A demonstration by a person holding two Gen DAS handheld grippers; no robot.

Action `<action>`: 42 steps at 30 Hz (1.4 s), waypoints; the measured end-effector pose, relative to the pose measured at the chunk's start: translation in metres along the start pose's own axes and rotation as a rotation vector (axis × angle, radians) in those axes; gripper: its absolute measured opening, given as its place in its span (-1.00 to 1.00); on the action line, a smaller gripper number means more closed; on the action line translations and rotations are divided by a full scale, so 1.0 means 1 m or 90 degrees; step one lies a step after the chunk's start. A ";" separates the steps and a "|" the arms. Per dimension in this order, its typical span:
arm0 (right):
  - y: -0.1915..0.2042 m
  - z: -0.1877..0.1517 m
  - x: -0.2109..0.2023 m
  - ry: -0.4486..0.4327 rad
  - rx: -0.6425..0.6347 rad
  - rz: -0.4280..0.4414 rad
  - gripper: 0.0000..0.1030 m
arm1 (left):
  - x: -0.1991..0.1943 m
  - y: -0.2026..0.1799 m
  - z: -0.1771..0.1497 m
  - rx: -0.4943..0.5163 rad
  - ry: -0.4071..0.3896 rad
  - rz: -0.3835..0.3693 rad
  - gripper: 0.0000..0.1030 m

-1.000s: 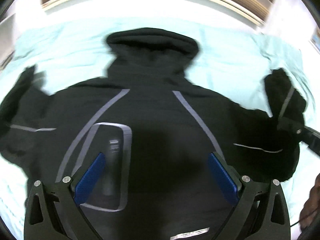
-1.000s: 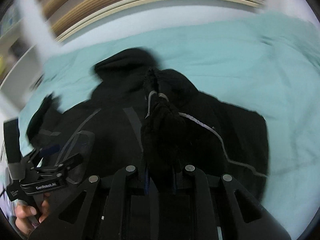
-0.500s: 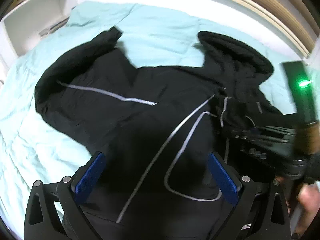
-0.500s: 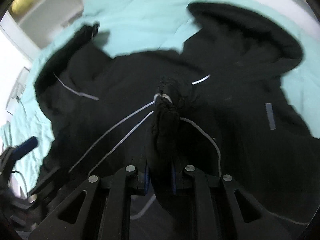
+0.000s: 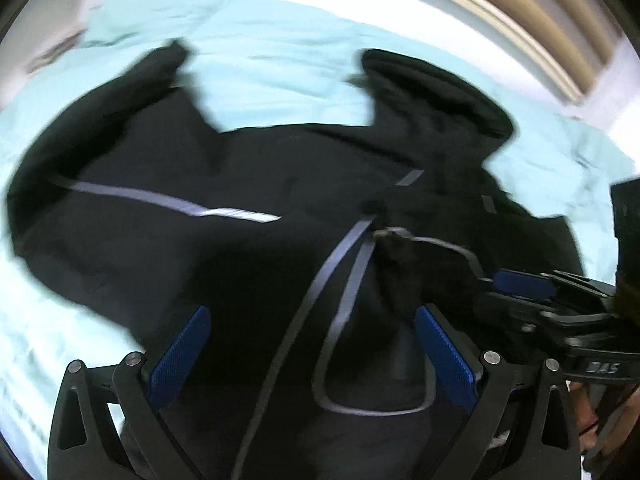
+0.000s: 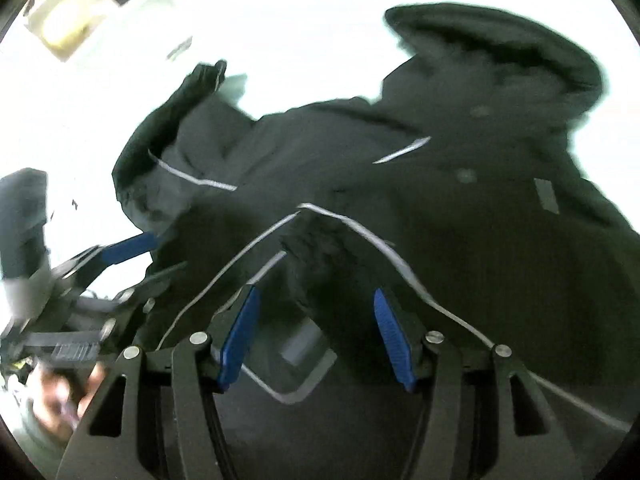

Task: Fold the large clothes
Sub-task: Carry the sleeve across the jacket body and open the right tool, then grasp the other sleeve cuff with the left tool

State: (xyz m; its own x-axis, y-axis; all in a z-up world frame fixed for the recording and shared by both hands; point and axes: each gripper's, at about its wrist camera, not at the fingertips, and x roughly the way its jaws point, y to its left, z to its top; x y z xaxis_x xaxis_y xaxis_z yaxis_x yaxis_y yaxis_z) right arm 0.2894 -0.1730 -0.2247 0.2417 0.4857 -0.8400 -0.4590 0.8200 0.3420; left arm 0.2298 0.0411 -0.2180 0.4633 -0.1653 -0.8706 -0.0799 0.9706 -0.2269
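Observation:
A black hooded jacket (image 5: 240, 248) with grey reflective stripes lies flat on a mint-green bed sheet (image 5: 280, 64). Its hood (image 5: 432, 88) points away, and its left sleeve (image 5: 100, 120) stretches out to the left. The right sleeve (image 6: 320, 264) is folded across the jacket's body. My left gripper (image 5: 312, 352) is open and empty above the lower body. My right gripper (image 6: 316, 332) is open, with the folded sleeve's cuff lying between its jaws. The right gripper also shows in the left wrist view (image 5: 524, 284), and the left gripper shows in the right wrist view (image 6: 128, 248).
A wooden headboard (image 5: 520, 12) runs behind the bed. A white shelf unit (image 6: 80, 12) stands at the far left. The sheet is overexposed in the right wrist view.
My right gripper has opened and let go of the sleeve cuff, which now lies on the jacket's body. My left gripper has stayed open over the jacket.

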 end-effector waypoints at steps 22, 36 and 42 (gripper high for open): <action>-0.094 -0.061 -0.087 -0.055 0.150 -0.176 0.21 | 0.033 -0.014 0.069 -0.030 -0.019 -0.132 -0.67; -0.137 -0.052 0.018 0.059 0.151 -0.297 0.20 | 0.076 0.048 0.050 -0.056 0.082 0.036 -0.50; -0.127 -0.040 -0.009 0.049 0.163 -0.280 0.21 | 0.020 0.020 0.057 0.017 -0.006 0.119 -0.16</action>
State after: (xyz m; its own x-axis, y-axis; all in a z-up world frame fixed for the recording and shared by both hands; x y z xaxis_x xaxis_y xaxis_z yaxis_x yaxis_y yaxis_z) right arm 0.3111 -0.2937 -0.2776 0.2966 0.0619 -0.9530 -0.1021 0.9942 0.0328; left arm 0.2874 0.0669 -0.2151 0.4507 0.0201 -0.8925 -0.1417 0.9887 -0.0493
